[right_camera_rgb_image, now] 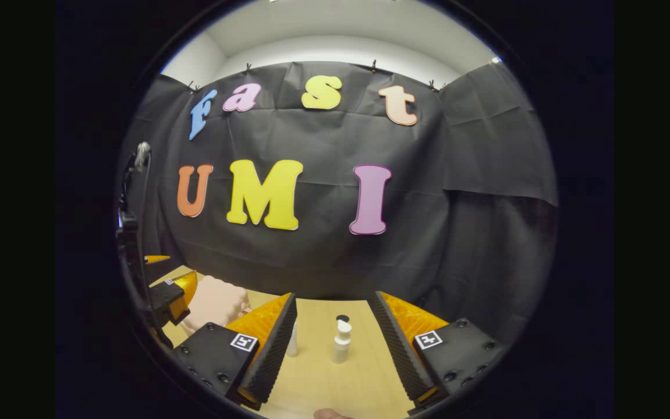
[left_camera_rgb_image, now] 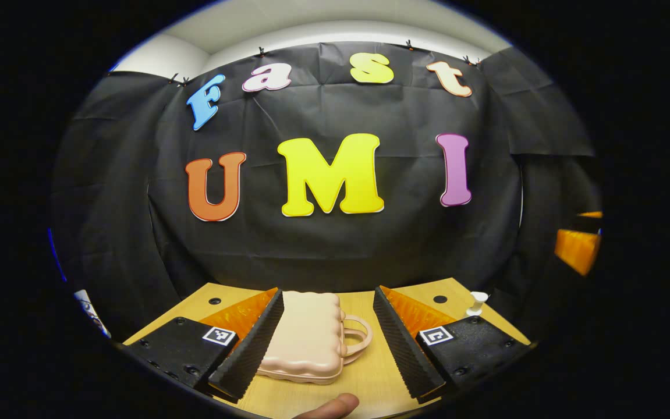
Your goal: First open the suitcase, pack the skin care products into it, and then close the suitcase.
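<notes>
Over the wooden table (left_camera_rgb_image: 369,384) both grippers hover spread, left (left_camera_rgb_image: 329,343) facing the closed suitcase (left_camera_rgb_image: 305,340), right (right_camera_rgb_image: 335,343) facing a pump bottle (right_camera_rgb_image: 341,343).

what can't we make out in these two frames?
- Second bottle, right gripper view: mostly hidden behind the right hand-held gripper finger; type unclear.
- Suitcase, left gripper view: its left edge sits behind a finger of the left hand-held gripper; latch or zip not discernible.
- Pump bottle: label too small.
- Suitcase, right gripper view: partly covered by the left hand-held gripper.
</notes>
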Motion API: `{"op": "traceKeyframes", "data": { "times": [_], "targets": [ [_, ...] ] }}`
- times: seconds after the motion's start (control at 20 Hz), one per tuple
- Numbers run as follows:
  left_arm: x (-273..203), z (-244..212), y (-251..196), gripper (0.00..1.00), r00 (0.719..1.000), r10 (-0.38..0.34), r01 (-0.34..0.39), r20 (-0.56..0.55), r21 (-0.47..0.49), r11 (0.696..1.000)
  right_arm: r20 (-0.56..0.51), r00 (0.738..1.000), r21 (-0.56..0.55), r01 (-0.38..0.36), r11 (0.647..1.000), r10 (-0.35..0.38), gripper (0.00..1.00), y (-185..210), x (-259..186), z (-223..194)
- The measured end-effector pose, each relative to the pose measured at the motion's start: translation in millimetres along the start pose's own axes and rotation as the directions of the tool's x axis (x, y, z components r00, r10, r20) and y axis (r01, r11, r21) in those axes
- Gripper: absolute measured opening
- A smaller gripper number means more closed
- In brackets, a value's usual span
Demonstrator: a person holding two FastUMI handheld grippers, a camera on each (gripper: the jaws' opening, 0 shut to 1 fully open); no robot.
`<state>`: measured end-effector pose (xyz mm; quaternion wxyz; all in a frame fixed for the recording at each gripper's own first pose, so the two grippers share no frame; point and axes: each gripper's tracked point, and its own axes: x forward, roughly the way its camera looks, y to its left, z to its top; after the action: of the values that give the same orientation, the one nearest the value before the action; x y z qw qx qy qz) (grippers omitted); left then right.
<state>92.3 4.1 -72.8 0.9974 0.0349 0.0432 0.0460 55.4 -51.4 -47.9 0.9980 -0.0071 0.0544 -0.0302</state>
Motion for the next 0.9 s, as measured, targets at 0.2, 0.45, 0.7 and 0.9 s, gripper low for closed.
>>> {"op": "traceKeyframes", "data": {
  "times": [0.2,0.45,0.7,0.9],
  "targets": [
    [37.6,-43.3,-11.9,1.00,0.999,0.001,0.006,-0.053,0.123,0.992,-0.004,0.998,-0.010,0.058,0.998,-0.058,0.79,-36.8,9.5,-5.5],
    [60.7,-85.4,-28.0,0.98,0.998,0.001,0.027,-0.067,0.419,0.908,-0.034,0.992,0.005,0.123,0.992,-0.123,0.79,-84.4,23.8,-22.3],
    [71.7,-133.1,-57.5,0.98,0.993,-0.051,0.111,-0.110,0.648,0.754,-0.088,0.989,0.027,0.121,0.992,-0.118,0.79,-104.4,38.9,-55.6],
    [82.9,-164.9,-62.0,0.97,0.989,0.023,0.111,-0.146,0.835,0.539,-0.145,0.986,0.030,0.091,0.995,-0.086,0.79,-110.4,51.7,-87.8]
  ]
}}
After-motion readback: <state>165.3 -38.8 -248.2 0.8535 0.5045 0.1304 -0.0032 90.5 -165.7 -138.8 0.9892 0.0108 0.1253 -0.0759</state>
